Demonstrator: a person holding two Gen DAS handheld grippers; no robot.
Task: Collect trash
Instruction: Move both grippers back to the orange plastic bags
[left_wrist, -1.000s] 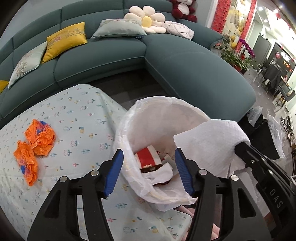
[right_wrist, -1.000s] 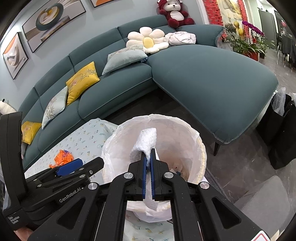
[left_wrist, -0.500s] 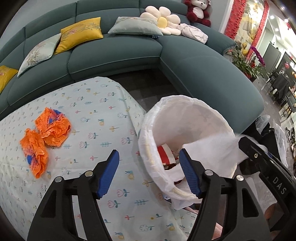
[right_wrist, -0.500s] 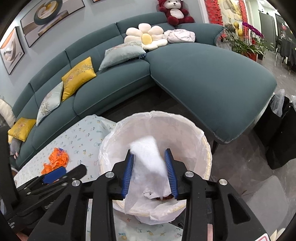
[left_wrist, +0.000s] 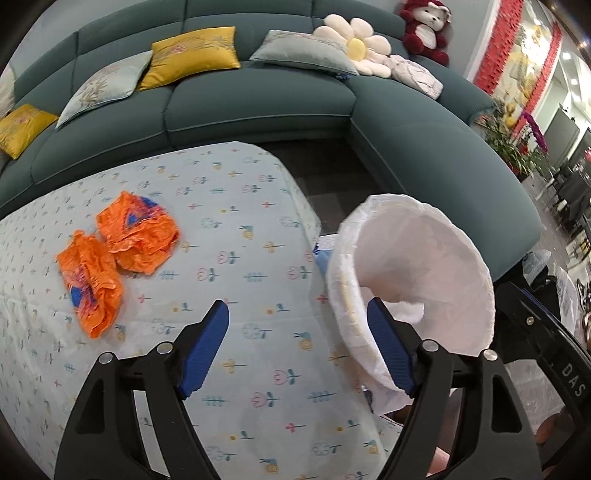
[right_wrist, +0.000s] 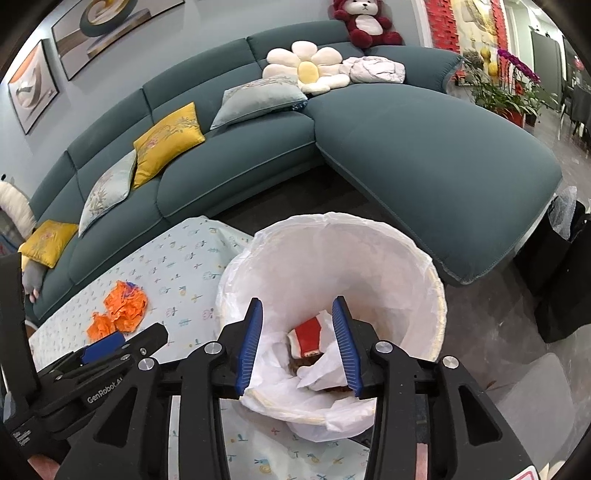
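Over the bin (right_wrist: 424, 266), the right gripper (right_wrist: 297, 343) opens empty; the left gripper (left_wrist: 295, 347), opening empty, should next take the orange wrappers (left_wrist: 136, 240).

Two crinkled, glossy orange plastic wrappers (left_wrist: 110, 258) lie near the left edge of the tabletop's matt printed cloth (left_wrist: 236, 229). The bin's thin white plastic liner (right_wrist: 332, 258) looks wrinkled and translucent. Both tools have ribbed blue pads (right_wrist: 251, 343) on matt black plastic.

We note a curved teal fabric sofa (right_wrist: 424, 155) behind the work area. On it lie two yellow embroidered cushions (right_wrist: 168, 142), pale grey-green cushions (right_wrist: 258, 101), a white daisy-shaped cushion (right_wrist: 308, 70), a crumpled pale cloth (right_wrist: 373, 70) and a red-and-white plush bear (right_wrist: 365, 20). Framed pictures (right_wrist: 33, 86) hang above. Potted flowering plants (right_wrist: 513, 86) stand at right.
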